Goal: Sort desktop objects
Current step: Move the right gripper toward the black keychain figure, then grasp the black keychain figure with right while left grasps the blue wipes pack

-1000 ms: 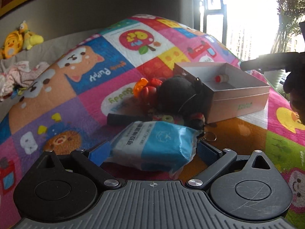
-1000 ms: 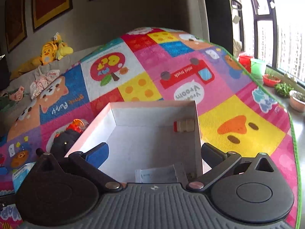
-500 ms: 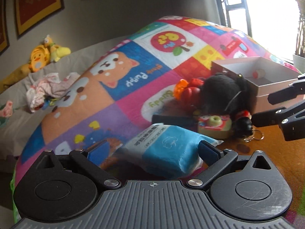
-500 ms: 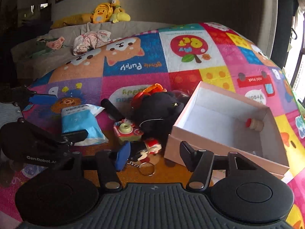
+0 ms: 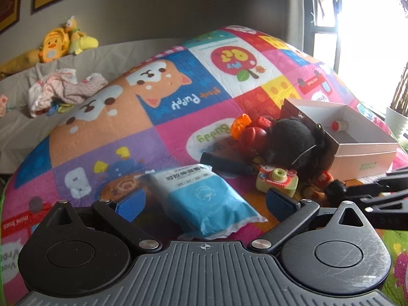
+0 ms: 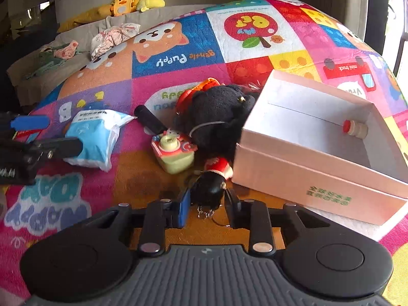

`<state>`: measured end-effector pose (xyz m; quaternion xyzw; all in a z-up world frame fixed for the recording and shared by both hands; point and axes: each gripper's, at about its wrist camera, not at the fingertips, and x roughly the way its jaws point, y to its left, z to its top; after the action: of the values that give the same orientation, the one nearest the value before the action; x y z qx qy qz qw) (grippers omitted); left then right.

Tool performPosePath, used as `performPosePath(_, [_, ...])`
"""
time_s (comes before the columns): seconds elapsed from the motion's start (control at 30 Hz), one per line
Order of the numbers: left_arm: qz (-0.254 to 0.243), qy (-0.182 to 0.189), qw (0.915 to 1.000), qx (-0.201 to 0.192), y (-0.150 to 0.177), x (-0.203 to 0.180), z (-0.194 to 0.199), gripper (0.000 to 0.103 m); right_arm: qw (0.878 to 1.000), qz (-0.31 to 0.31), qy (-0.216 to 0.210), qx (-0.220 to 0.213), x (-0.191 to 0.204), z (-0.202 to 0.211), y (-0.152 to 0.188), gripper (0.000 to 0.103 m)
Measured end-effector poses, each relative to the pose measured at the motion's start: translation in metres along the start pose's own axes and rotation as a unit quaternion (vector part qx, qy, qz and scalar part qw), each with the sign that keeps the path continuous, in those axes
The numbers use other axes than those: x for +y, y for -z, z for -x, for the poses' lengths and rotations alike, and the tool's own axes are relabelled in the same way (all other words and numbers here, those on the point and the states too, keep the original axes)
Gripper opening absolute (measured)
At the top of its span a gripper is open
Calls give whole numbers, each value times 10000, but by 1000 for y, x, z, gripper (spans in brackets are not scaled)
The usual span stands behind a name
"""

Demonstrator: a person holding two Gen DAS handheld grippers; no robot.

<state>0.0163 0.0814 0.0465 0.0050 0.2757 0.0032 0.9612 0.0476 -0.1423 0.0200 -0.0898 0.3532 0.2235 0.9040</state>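
Left hand-held gripper (image 5: pixel 204 201): spread wide on either side of the blue tissue pack (image 5: pixel 204 199), pads apart from it.
Right hand-held gripper (image 6: pixel 207 204): narrowed around the small black doll keychain (image 6: pixel 211 186); contact of the pads cannot be told.
Tissue pack: flat on the cartoon play mat (image 5: pixel 127 132), toward its near edge.
Toy camera (image 6: pixel 173 153): just beside the keychain, in front of the black plush (image 6: pixel 216 112).
White box (image 6: pixel 318 173): open, near the mat's right edge, with a small red-capped bottle (image 6: pixel 354 128) against its far wall.
Black marker (image 6: pixel 150 121): between pack and plush.
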Motion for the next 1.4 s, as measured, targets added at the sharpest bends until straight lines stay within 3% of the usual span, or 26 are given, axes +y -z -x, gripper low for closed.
performPosePath(0.17, [67, -488, 9984, 279, -4, -6, -33, 103, 9986, -80, 520, 49, -29, 27, 28, 25])
performPosePath(0.27, [270, -589, 9965, 526, -2, 2, -50, 103, 9973, -288, 678, 14, -51, 40, 41, 26])
performPosePath(0.33, [393, -628, 9952, 634, -1, 6, -57, 103, 9964, -463, 712, -51, -62, 48, 49, 39])
performPosePath(0.4, [439, -707, 9942, 686, 1, 7, -59, 103, 9949, -627, 774, -184, -70, 54, 55, 62])
performPosePath(0.47, [422, -716, 9942, 688, 2, 5, -58, 102, 9943, -733, 738, -232, -74, 55, 57, 64])
performPosePath(0.53, [328, -650, 9951, 664, 2, -1, -55, 99, 9947, -740, 666, -272, -73, 54, 55, 65])
performPosePath(0.6, [188, -558, 9961, 651, 3, -10, -52, 88, 9963, -538, 565, -373, -63, 50, 47, 65])
performPosePath(0.77, [-158, -508, 9970, 558, 8, -25, -48, 81, 9983, 27, 276, -508, -27, 25, 22, 65])
performPosePath(0.83, [-220, -490, 9970, 549, 9, -26, -46, 75, 9990, 143, 149, -390, -17, 9, 14, 61])
performPosePath(0.87, [-224, -461, 9971, 561, 9, -25, -45, 70, 9991, 215, 142, -331, -13, 3, 12, 53])
performPosePath(0.9, [-223, -439, 9972, 566, 9, -25, -43, 65, 9990, 329, 219, -226, -8, -4, 11, 39])
performPosePath(0.93, [-222, -409, 9973, 571, 10, -23, -41, 64, 9986, 375, 257, -259, -6, -4, 12, 40])
performPosePath(1.07, [-207, -170, 9978, 602, 16, -23, -25, 62, 9985, 476, 148, -213, -13, 16, 20, 39])
performPosePath(1.2, [-332, 395, 9971, 566, 26, -38, 0, 61, 9977, 660, 145, -56, -33, 41, 34, 40])
performPosePath(1.27, [-430, 691, 9953, 531, 30, -49, 11, 60, 9970, 674, 367, -22, -45, 46, 40, 40])
performPosePath(1.33, [-526, 1059, 9917, 510, 33, -63, 20, 60, 9958, 479, 776, -24, -63, 46, 43, 45])
performPosePath(1.4, [-693, 1429, 9861, 479, 35, -77, 25, 61, 9929, 157, 1176, -68, -78, 45, 45, 67])
